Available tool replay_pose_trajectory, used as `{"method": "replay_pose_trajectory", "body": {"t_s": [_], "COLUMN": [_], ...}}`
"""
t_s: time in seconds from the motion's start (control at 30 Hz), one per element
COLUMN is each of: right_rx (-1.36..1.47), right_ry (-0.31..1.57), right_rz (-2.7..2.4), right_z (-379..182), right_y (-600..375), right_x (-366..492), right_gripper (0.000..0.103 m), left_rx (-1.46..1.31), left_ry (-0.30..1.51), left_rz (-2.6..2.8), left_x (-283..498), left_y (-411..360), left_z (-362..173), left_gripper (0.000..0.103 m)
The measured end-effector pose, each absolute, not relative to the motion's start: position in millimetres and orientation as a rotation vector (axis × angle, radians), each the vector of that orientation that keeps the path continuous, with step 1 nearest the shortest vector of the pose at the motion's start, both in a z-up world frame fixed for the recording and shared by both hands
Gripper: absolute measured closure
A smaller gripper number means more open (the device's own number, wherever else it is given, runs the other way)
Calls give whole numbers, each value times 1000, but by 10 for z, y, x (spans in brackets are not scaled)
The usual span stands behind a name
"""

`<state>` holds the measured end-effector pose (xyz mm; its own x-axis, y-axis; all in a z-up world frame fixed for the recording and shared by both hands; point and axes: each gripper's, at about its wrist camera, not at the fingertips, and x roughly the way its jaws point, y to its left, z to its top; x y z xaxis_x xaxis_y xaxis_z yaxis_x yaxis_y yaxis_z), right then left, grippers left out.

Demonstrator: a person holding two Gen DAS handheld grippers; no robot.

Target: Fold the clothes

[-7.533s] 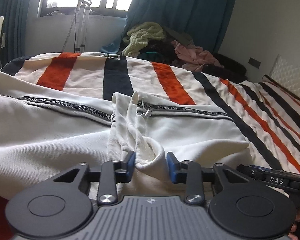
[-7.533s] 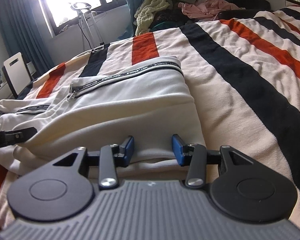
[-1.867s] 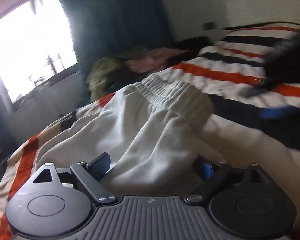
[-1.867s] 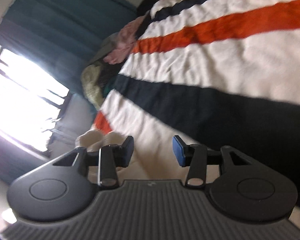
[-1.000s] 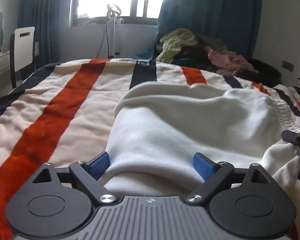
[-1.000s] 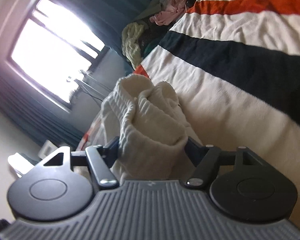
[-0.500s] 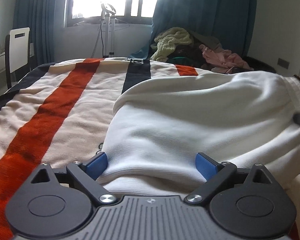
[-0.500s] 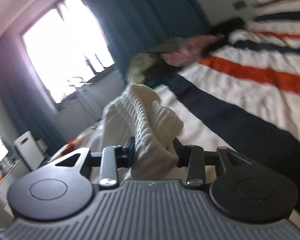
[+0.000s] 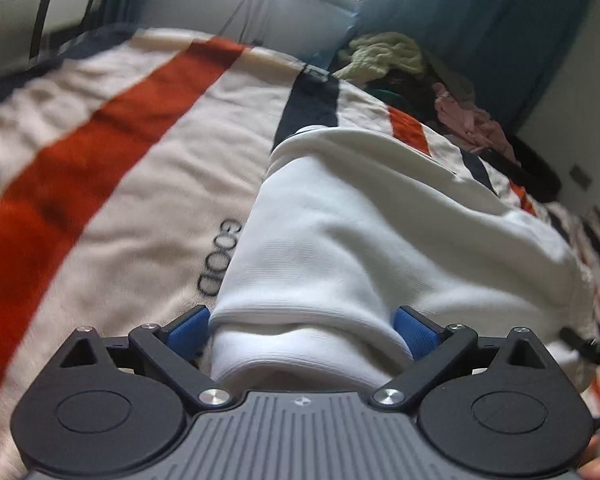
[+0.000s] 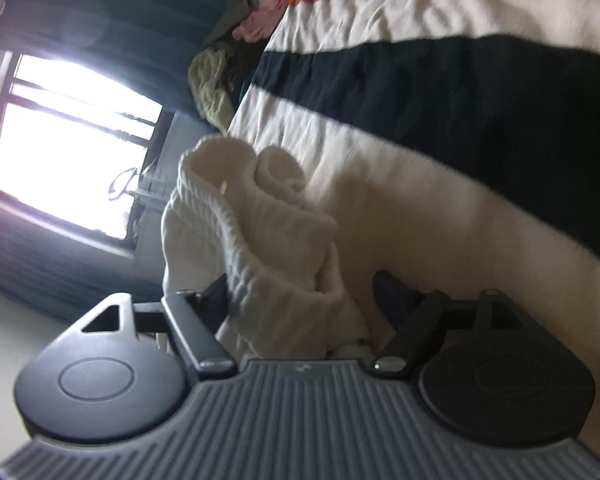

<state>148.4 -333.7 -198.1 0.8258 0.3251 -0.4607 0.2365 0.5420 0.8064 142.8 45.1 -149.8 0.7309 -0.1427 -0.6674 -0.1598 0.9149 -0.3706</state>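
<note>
Left wrist: left claw spread wide around folded cream ribbed-knit sweatpants on striped bedspread.
Right wrist: right claw open astride bunched ribbed waistband.

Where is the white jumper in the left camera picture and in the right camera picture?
Left wrist view: the white jumper fills the middle, folded, its near edge between the wide-apart left tongs.
Right wrist view: the jumper's ribbed edge bunches left of centre, between the spread right tongs; this picture is tipped sideways.
Shared landmark: the pale green pile of clothes beside the blue curtain, past the striped blanket.
</note>
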Motion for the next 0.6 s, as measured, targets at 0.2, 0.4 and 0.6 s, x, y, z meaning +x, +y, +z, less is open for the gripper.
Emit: {"method": "replay_pose_trajectory", "body": {"t_s": [0.2, 0.4, 0.6], "right_rx": [929, 869, 929], "right_ry": [682, 706, 622], "right_rz": [100, 142, 235], "right_z": [-1938, -1846, -1784], "right_y": [-3189, -3059, -3087], "right_x": [1540, 1563, 1574], "right_gripper": [24, 21, 21], "left_rx": [-502, -511, -602], "left_ry": [744, 739, 734], "left_rz": [33, 43, 26], "left_x": [1410, 1422, 1443], "left_y": [613, 645, 715], "left_z": [-1499, -1492, -1545], "left_gripper": [7, 6, 6]}}
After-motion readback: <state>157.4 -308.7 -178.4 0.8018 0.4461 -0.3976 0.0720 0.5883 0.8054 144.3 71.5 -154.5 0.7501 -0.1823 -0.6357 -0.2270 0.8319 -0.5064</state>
